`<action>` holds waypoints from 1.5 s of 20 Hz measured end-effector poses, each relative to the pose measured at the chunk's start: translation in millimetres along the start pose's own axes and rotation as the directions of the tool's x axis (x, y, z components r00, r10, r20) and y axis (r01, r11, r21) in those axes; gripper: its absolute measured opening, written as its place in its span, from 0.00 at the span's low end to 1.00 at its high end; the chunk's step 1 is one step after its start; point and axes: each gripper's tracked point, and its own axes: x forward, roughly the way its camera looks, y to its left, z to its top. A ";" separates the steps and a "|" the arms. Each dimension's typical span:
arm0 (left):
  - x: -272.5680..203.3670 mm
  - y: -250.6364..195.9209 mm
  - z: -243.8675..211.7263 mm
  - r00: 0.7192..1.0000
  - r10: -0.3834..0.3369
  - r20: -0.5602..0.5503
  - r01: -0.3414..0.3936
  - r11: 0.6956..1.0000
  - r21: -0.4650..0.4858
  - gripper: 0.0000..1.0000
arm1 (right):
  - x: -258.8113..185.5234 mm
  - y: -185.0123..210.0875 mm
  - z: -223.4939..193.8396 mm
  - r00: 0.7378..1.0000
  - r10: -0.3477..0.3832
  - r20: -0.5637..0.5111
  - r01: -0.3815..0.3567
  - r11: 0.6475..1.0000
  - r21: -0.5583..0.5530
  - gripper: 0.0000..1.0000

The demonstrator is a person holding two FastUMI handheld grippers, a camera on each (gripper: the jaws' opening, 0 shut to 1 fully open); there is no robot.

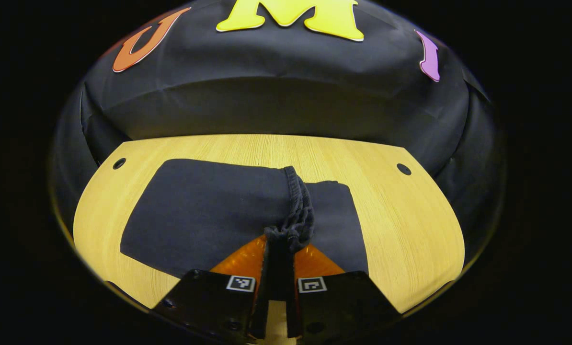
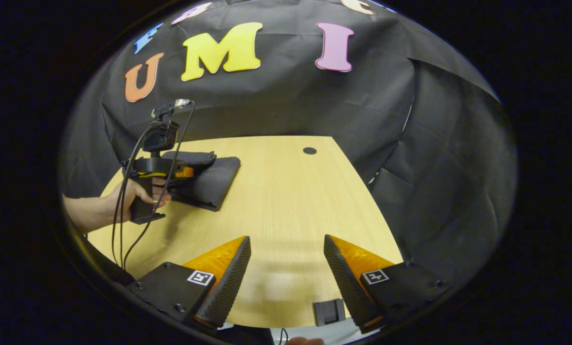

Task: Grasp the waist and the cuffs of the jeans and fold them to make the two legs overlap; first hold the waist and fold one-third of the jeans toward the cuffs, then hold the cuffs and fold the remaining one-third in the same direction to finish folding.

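While left gripper (image 1: 280, 244) clamps the bunched waistband of the jeans (image 1: 204, 206) | jeans lie folded flat near the surface's (image 2: 286, 191) far-left corner | right gripper (image 2: 286, 268) jaws spread wide, holding nothing, above the near edge, well apart from the jeans

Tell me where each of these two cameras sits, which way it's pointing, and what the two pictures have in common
Left gripper view: rides on the left gripper, looking low across the wooden table toward the booth wall; its own fingers are shut on the bunched edge of the folded dark jeans.
Right gripper view: rides on the right gripper, held back above the table's near edge, fingers open over bare wood; a hand farther off holds the left gripper.
Shared: the table, the jeans and the left gripper.
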 end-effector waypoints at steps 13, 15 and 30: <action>-78.9 -44.6 13.7 0.994 -0.079 0.075 0.077 0.997 0.029 1.00 | 10.9 40.1 34.1 0.985 0.140 0.103 -0.143 0.990 0.016 0.96; -106.4 -34.4 28.3 0.989 -0.074 0.131 0.074 0.997 0.007 1.00 | 8.0 51.3 47.1 0.980 0.142 0.140 -0.145 0.989 0.012 0.93; -407.5 77.9 113.3 0.743 -0.001 0.669 0.013 1.000 -0.012 0.98 | -162.2 208.1 204.5 0.749 0.079 0.658 -0.095 0.995 -0.011 0.95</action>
